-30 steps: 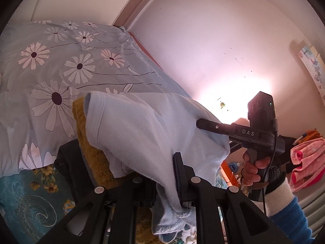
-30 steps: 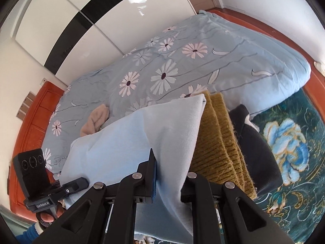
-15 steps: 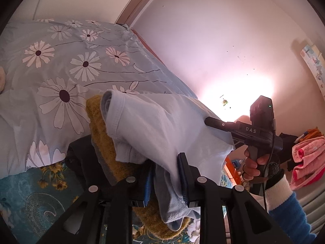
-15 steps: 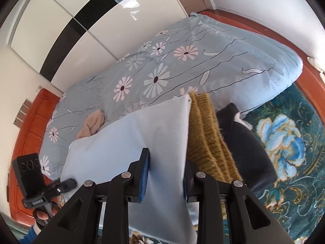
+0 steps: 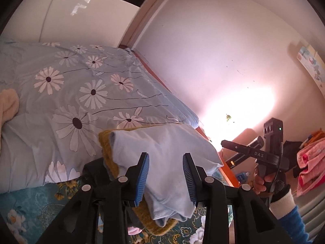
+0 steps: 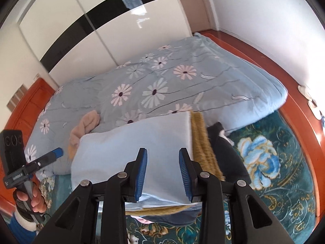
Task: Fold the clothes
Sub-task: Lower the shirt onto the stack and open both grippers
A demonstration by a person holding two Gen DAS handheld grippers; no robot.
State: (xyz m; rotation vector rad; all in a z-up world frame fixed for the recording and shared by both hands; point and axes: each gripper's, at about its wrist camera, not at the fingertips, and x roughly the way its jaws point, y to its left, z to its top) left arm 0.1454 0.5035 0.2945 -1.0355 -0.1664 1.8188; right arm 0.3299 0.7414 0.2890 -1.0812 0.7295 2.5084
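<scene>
A folded light blue shirt [image 5: 164, 154] lies on top of a stack, over a mustard knit sweater [image 5: 106, 152] and a dark garment [image 6: 227, 158]. The shirt [image 6: 132, 144] also shows in the right wrist view, with the mustard sweater [image 6: 201, 142] beside it. My left gripper [image 5: 165, 174] is open, its jaws apart on either side of the shirt's near end. My right gripper [image 6: 162, 170] is open over the shirt's near edge. Each gripper appears in the other's view: the right one [image 5: 243, 150] and the left one [image 6: 46, 158].
The stack sits on a teal floral bedspread [image 6: 274, 162] against a light blue daisy duvet [image 5: 71, 93]. A beige garment [image 6: 85, 126] lies on the duvet. Pink clothes [image 5: 310, 166] hang at the far right. An orange wooden bed frame [image 6: 294, 109] runs around the bed.
Both grippers have let go of the light blue shirt and opened. The shirt now rests flat on the mustard sweater, and both grippers have drawn back a little.
</scene>
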